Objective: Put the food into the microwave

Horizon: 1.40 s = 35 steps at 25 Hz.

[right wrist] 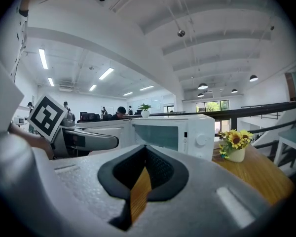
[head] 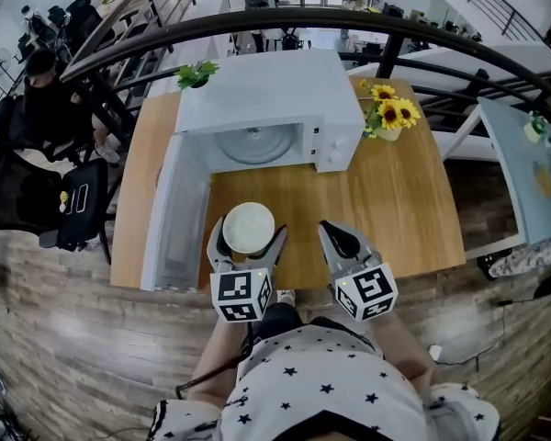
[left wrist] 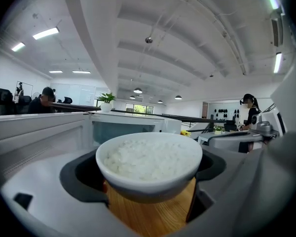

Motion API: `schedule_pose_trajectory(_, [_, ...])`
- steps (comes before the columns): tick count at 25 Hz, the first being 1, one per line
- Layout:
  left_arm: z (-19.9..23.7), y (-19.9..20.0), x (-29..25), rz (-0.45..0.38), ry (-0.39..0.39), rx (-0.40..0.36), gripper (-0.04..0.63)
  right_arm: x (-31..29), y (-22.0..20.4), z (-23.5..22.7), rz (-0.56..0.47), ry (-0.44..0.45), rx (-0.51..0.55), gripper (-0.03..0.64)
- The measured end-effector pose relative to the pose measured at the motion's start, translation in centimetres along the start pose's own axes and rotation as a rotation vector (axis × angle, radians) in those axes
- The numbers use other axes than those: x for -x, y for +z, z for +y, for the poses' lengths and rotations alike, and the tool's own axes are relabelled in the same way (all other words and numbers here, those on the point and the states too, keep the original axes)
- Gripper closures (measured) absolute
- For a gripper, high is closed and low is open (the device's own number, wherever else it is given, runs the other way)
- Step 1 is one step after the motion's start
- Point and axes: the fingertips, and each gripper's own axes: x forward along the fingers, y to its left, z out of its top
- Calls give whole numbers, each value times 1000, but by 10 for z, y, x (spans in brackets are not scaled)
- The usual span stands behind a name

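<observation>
A white bowl of rice (head: 249, 227) (left wrist: 149, 161) sits between the jaws of my left gripper (head: 249, 240) (left wrist: 150, 179), which is shut on it, just above the wooden table (head: 386, 200). The white microwave (head: 266, 110) (left wrist: 123, 127) (right wrist: 172, 135) stands straight ahead at the table's far side, its door (head: 173, 214) swung open to the left and its turntable showing inside. My right gripper (head: 342, 243) (right wrist: 140, 184) is shut with nothing in it, beside the left one near the table's front edge.
A pot of sunflowers (head: 390, 116) (right wrist: 233, 145) stands right of the microwave, and a small green plant (head: 196, 73) sits behind its left corner. A curved dark railing (head: 349, 21) runs behind the table. A person in black (head: 46, 95) sits at the far left.
</observation>
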Motion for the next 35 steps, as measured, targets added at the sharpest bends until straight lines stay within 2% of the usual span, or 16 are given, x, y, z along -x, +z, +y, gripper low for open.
schedule_pose_trajectory(13, [43,8,-92,58,-8,0,92,-78,10,-42,56,-11,-15,611])
schedule_pose_trajectory(35, [93,-27,-210,148,32,-51,92,-153,-15,-67,153,6,-56,612])
